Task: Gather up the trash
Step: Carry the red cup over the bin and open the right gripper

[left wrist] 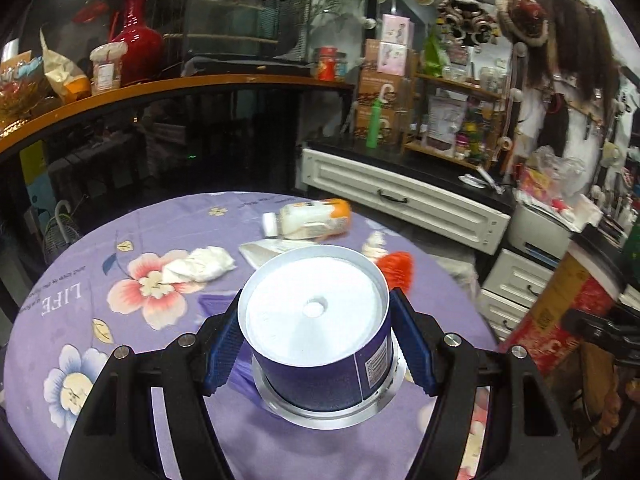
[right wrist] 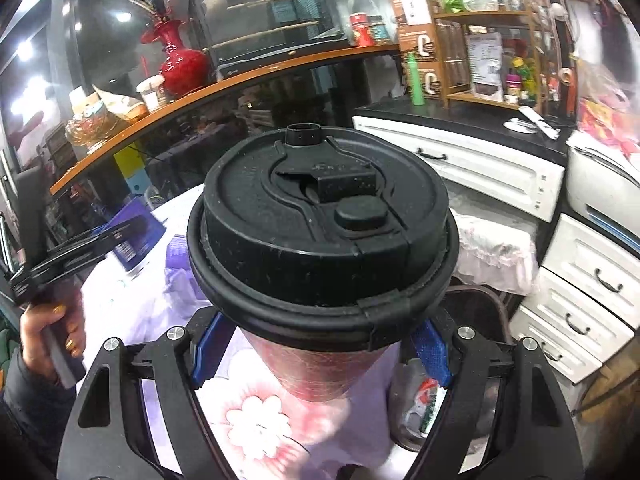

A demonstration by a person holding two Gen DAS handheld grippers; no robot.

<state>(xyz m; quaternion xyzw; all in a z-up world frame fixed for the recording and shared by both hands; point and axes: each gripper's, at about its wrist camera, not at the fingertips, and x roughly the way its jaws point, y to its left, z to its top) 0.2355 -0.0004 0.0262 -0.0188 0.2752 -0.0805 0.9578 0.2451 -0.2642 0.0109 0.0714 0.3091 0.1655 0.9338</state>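
Cup [right wrist: 320, 364] red, black lid — clamped in right tool [right wrist: 320, 354]; left tool [left wrist: 316, 344] clamps inverted blue tub [left wrist: 320, 376].

Worktop cloth [left wrist: 132, 364]: lilac w/ pink, white & blue flowers, white "LIFE" lettering. Upturned tub [left wrist: 320, 344]: dark blue body, silver rim, white base. Bottle [left wrist: 308, 220]: cream w/ orange end, white cap. Tissue wad [left wrist: 200, 266]: white. Cup [right wrist: 316, 364]: red, black lid. Gripper pads [left wrist: 222, 352]: blue on black. Vase [left wrist: 138, 36]: glossy red.
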